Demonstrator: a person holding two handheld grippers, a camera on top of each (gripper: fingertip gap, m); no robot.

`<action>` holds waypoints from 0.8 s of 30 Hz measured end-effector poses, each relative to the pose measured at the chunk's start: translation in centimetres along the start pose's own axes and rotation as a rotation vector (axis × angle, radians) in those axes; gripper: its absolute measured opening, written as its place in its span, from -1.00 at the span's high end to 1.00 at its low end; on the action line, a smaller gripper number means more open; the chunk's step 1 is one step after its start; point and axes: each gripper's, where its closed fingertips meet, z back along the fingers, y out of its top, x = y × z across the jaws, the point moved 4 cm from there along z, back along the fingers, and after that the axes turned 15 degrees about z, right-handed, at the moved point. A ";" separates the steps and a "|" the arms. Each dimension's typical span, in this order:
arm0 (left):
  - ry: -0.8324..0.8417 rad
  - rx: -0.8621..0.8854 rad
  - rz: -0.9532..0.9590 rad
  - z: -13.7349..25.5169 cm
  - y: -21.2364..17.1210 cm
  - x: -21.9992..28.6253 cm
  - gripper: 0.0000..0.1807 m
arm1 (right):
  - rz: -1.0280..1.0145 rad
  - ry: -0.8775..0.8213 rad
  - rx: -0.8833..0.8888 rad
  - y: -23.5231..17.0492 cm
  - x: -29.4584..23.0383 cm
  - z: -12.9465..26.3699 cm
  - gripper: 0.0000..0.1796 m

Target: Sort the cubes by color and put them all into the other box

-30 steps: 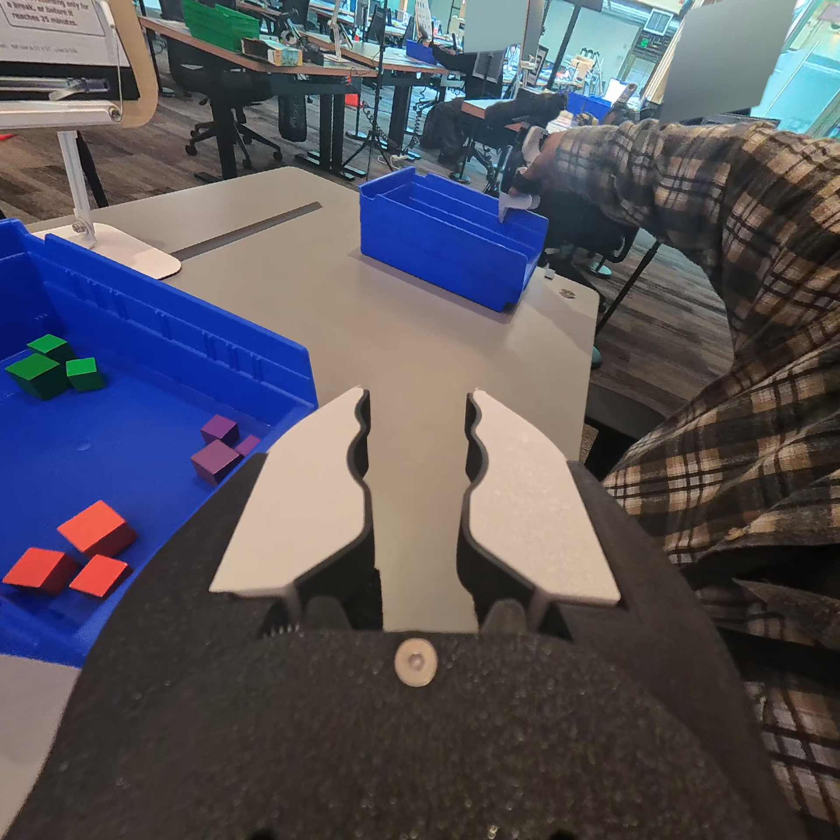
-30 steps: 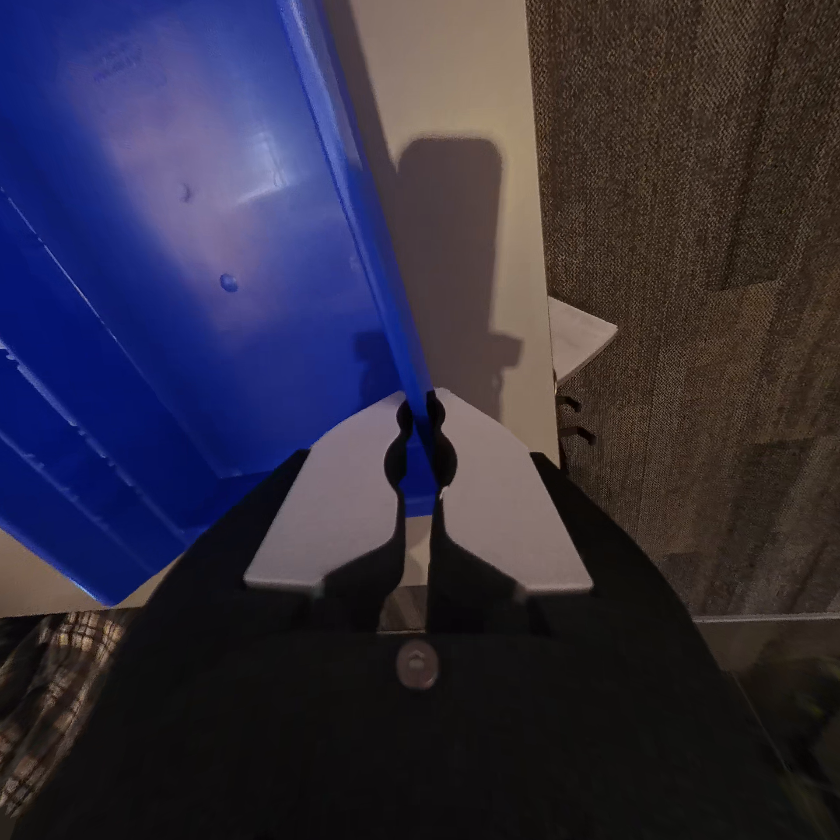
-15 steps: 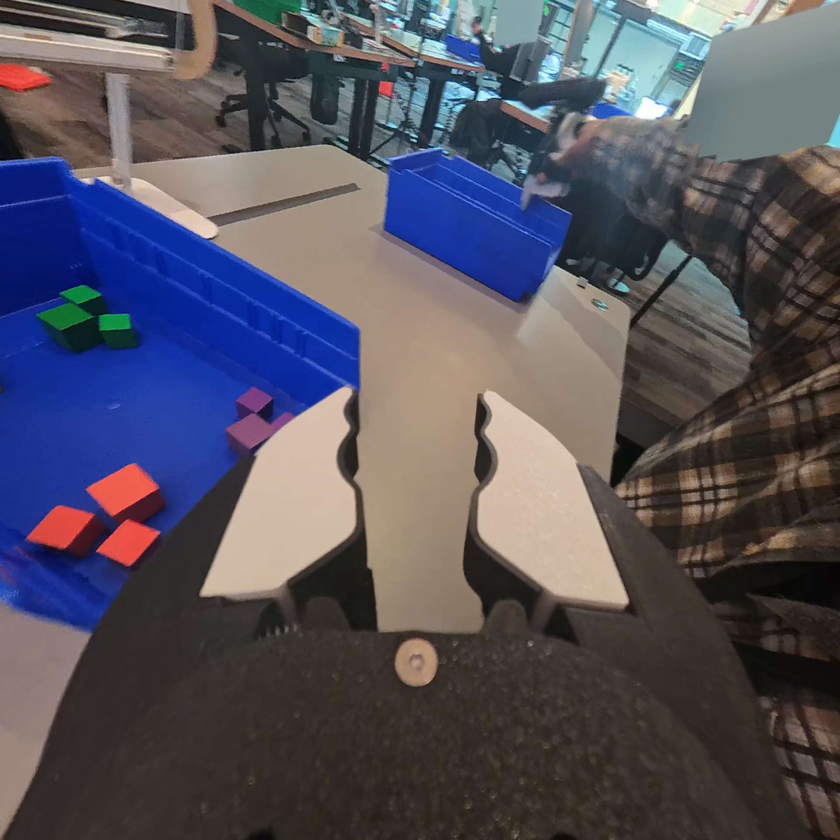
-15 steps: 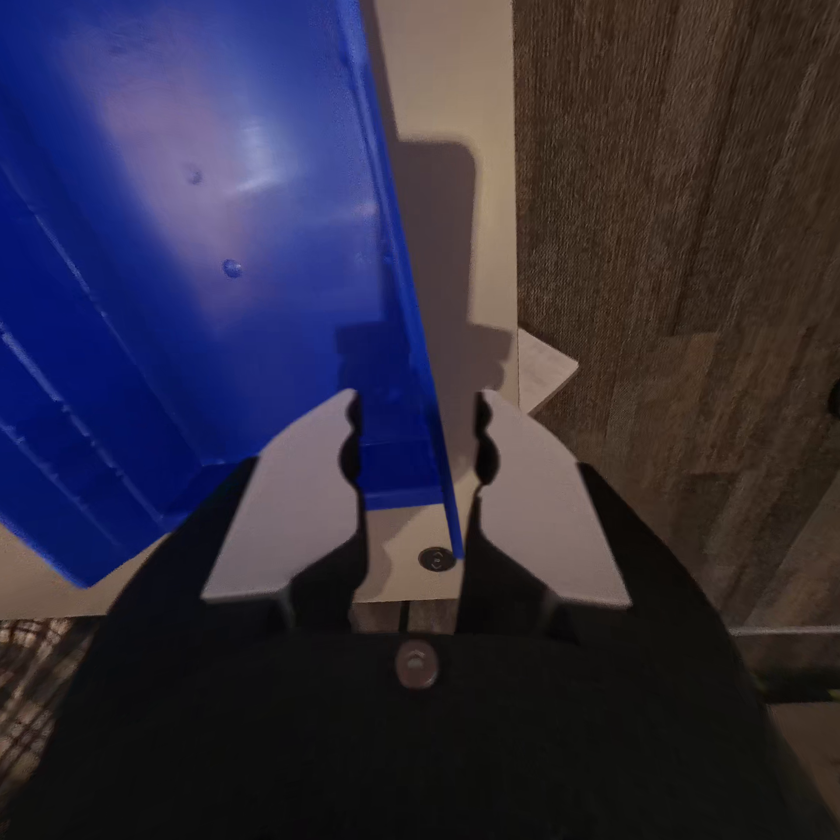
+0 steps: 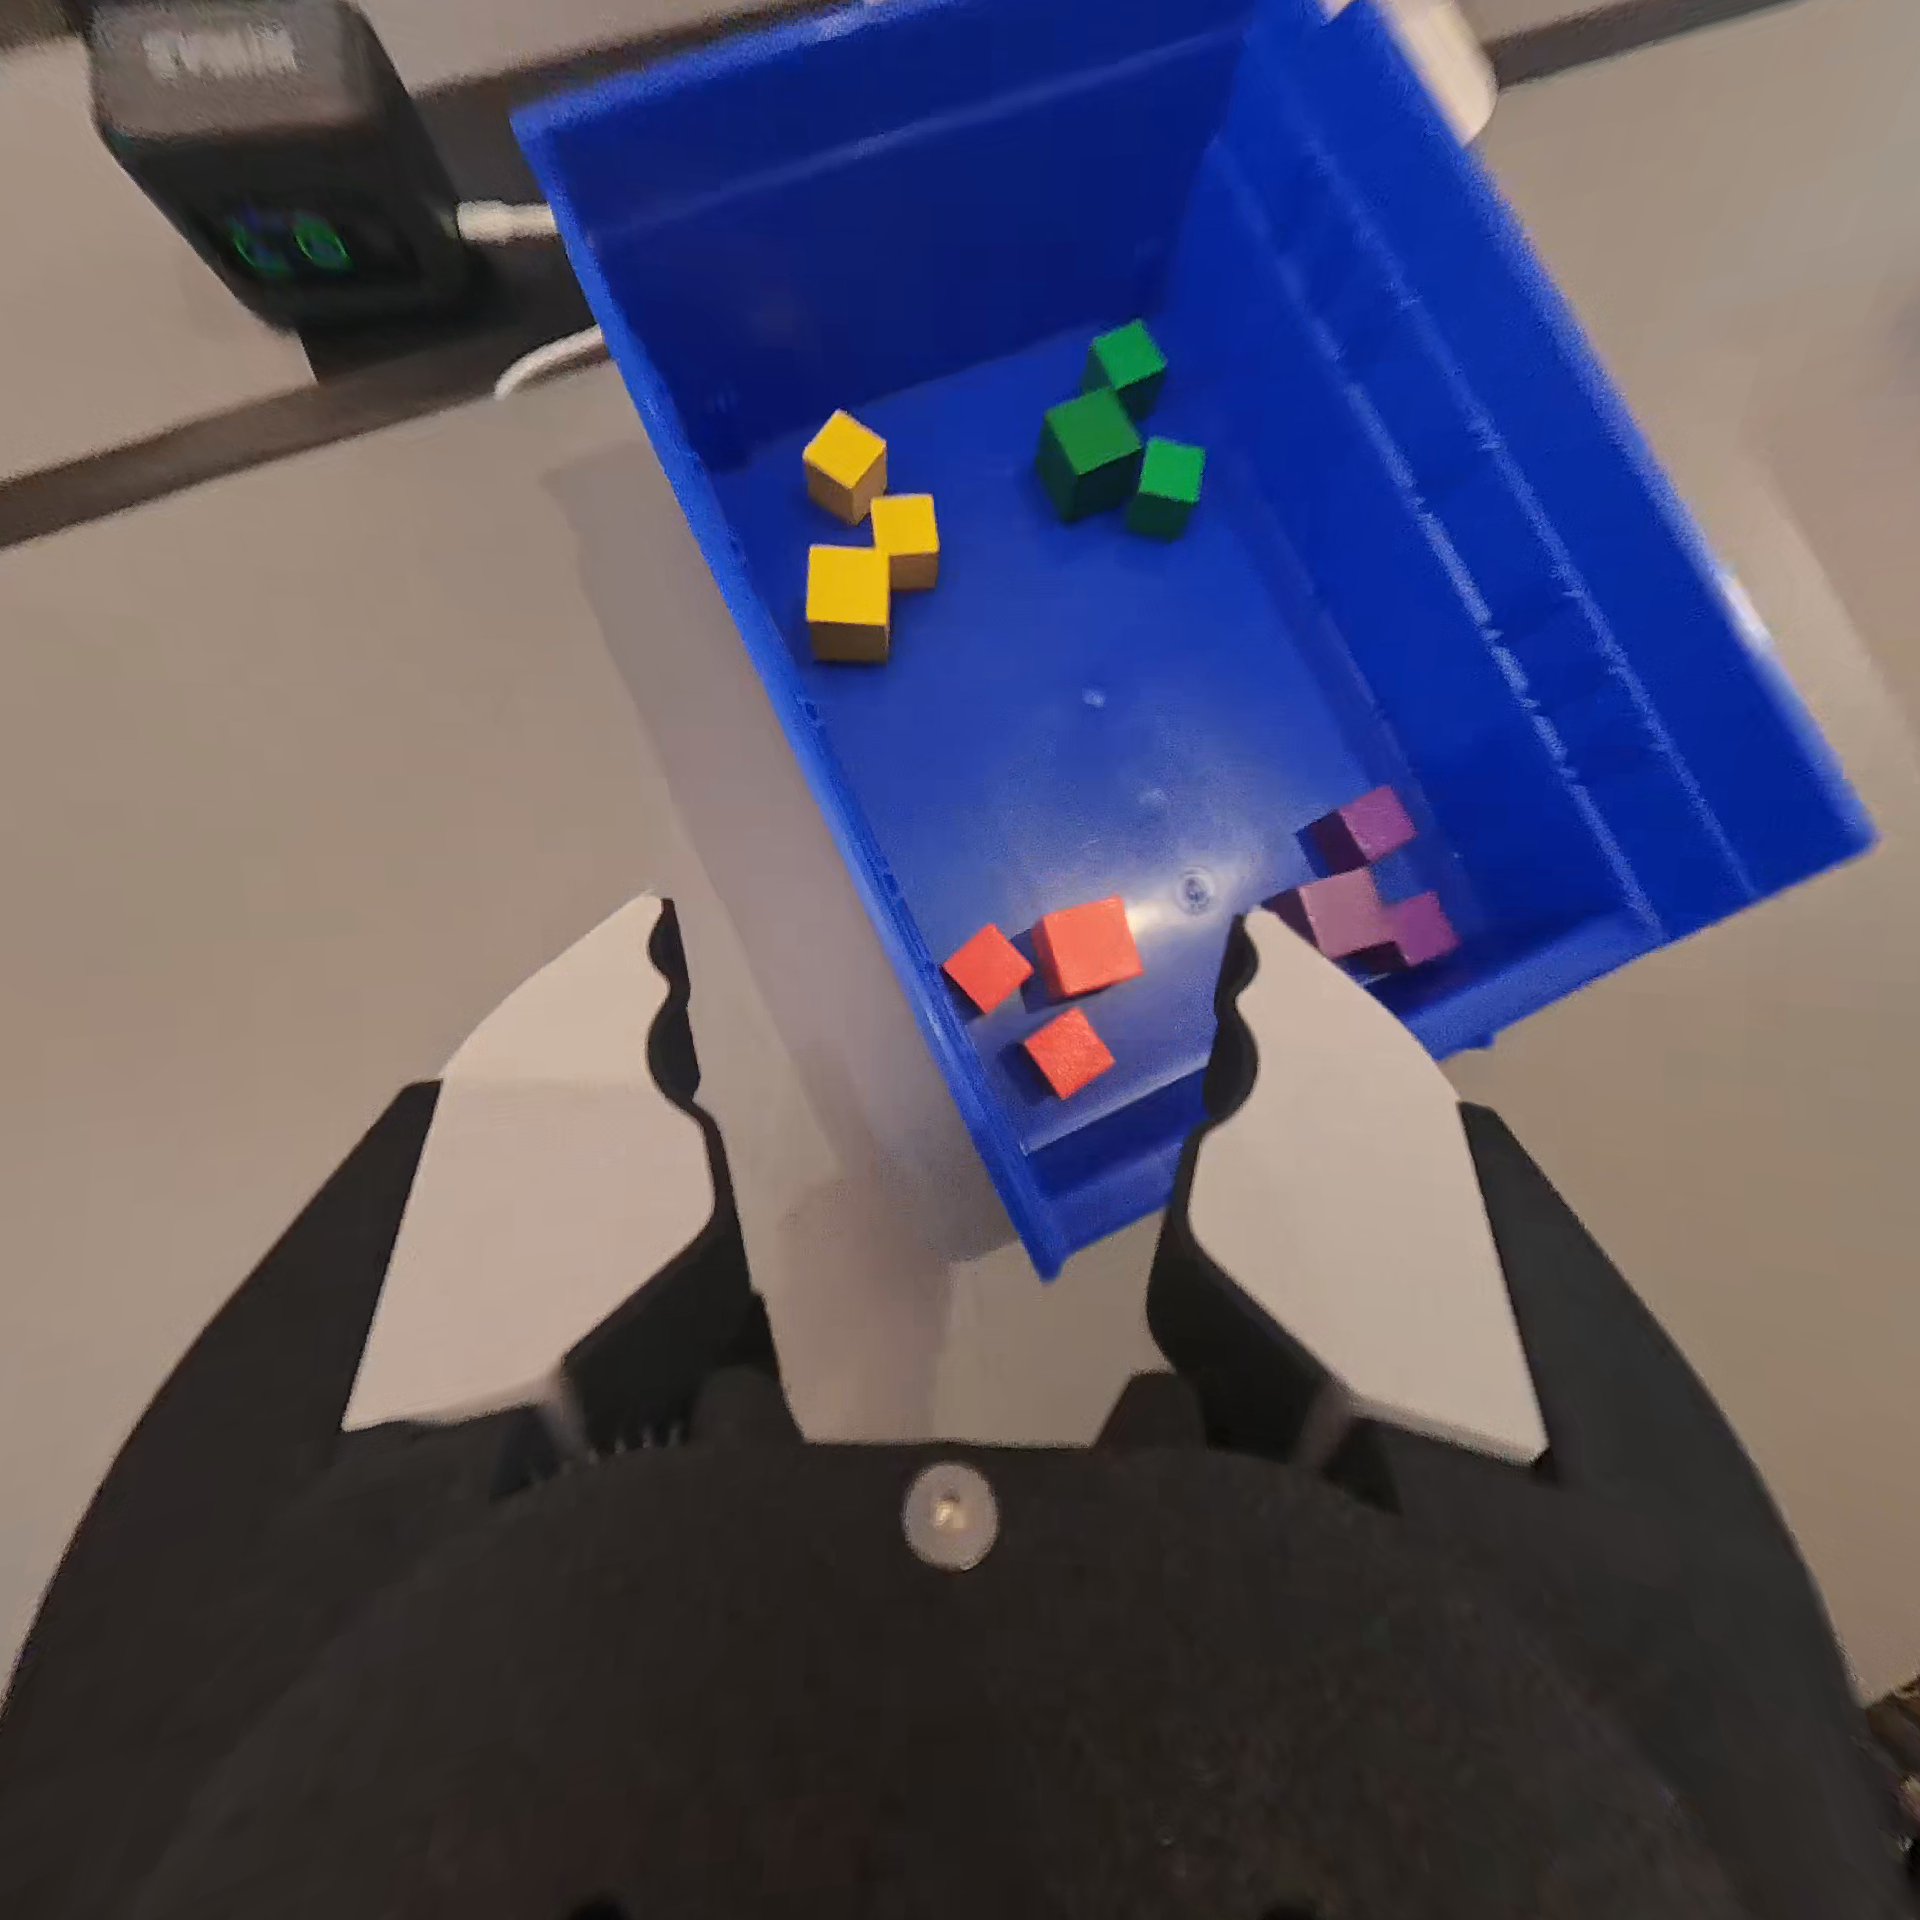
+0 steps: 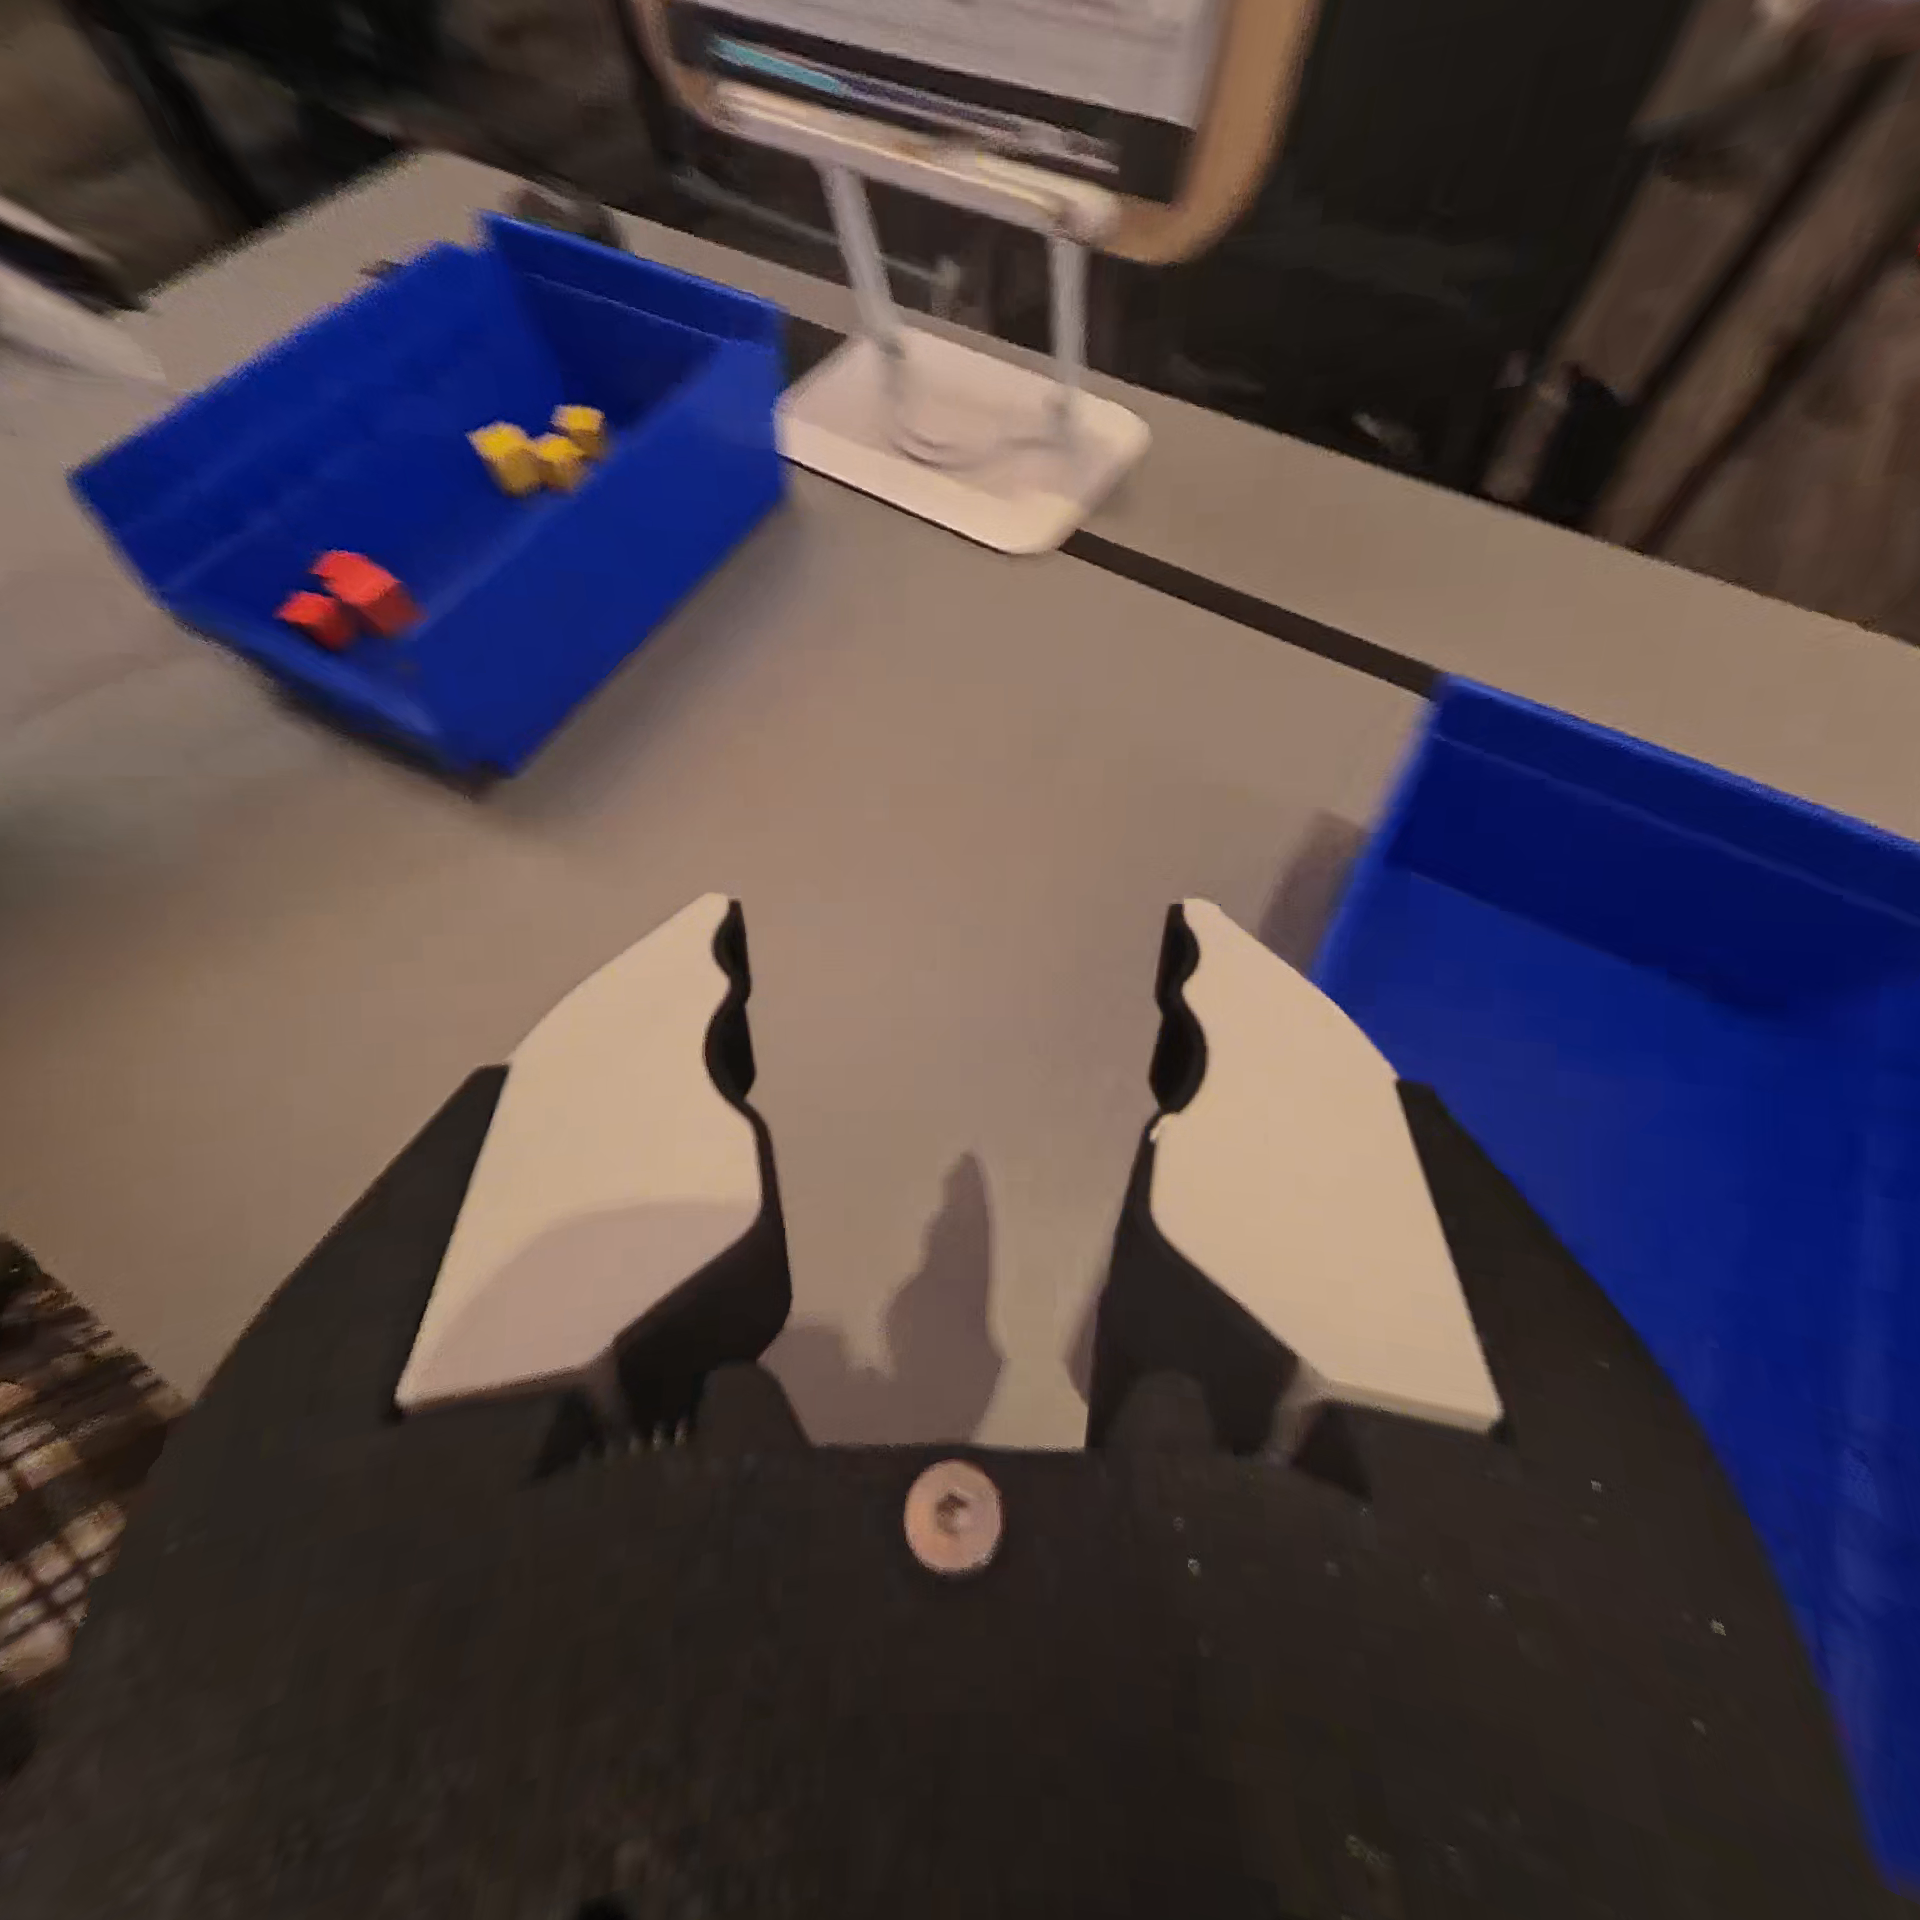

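Observation:
A blue box holds cubes in color groups: three yellow cubes, three green cubes, three red cubes and purple cubes. My left gripper is open and empty, held above the box's near corner. My right gripper is open and empty above the bare table. In the right wrist view the box with cubes lies far left, with its yellow cubes and red cubes showing. A second blue box with nothing showing inside stands close at the right.
A grey table carries both boxes. A white stand base with a framed board sits behind the far box. A black device with green lights and a white cable sits at the table's back left. A plaid sleeve shows at lower left.
My left gripper has swung over the box with cubes, looks down into it and has opened wider. My right gripper has let go of the second box's wall, opened wide and pulled back.

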 end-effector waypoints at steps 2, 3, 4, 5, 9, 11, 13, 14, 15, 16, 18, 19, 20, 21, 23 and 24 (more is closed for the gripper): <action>0.038 -0.079 0.017 -1.9 0.3 -0.2 -0.05 | 0.029 0.074 0.109 0.6 -3.2 -2.7 0.15; 0.056 -0.123 0.029 -2.8 0.3 -0.3 -0.03 | 0.048 0.101 0.155 0.8 -4.3 -4.2 0.15; 0.065 -0.172 0.040 -3.6 0.2 -0.2 -0.03 | 0.064 0.118 0.193 0.8 -4.9 -5.7 0.14; 0.067 -0.216 0.046 -4.3 0.0 -0.1 -0.02 | 0.078 0.130 0.227 0.8 -5.3 -7.3 0.13; 0.117 -0.351 0.049 -6.6 -0.7 0.1 0.09 | 0.122 0.136 0.349 0.0 -4.9 -12.8 0.15; 0.167 -0.417 0.032 -7.2 -1.1 -0.5 0.22 | 0.117 0.132 0.401 -0.8 -4.6 -14.4 0.19; 0.238 -0.466 0.000 -7.4 -1.5 -1.5 0.45 | 0.106 0.128 0.453 -1.6 -4.4 -14.9 0.24; 0.262 -0.477 -0.018 -7.4 -1.5 -2.0 0.64 | 0.096 0.133 0.476 -1.8 -4.5 -14.9 0.26; 0.256 -0.489 -0.011 -7.4 -1.5 -2.2 0.73 | 0.082 0.142 0.488 -1.9 -4.5 -14.7 0.29; 0.221 -0.501 0.033 -7.4 -1.5 -2.1 0.79 | 0.078 0.154 0.498 -2.0 -4.6 -14.6 0.31; 0.158 -0.513 0.124 -7.3 -1.5 -2.2 0.90 | 0.101 0.151 0.492 -2.4 -4.8 -14.6 0.35; 0.131 -0.506 0.143 -7.1 -1.6 -2.3 0.90 | 0.120 0.149 0.470 -2.8 -5.0 -14.7 0.35; 0.116 -0.506 0.156 -6.9 -1.9 -2.4 0.90 | 0.140 0.151 0.447 -3.1 -5.1 -14.9 0.36; 0.113 -0.505 0.153 -6.6 -2.2 -2.7 0.90 | 0.157 0.150 0.427 -3.3 -5.2 -15.1 0.37; 0.133 -0.508 0.136 -5.6 -3.2 -3.5 0.90 | 0.169 0.160 0.420 -3.3 -5.5 -15.2 0.36; 0.144 -0.510 0.129 -4.9 -3.8 -3.9 0.90 | 0.167 0.173 0.420 -3.2 -5.8 -15.2 0.37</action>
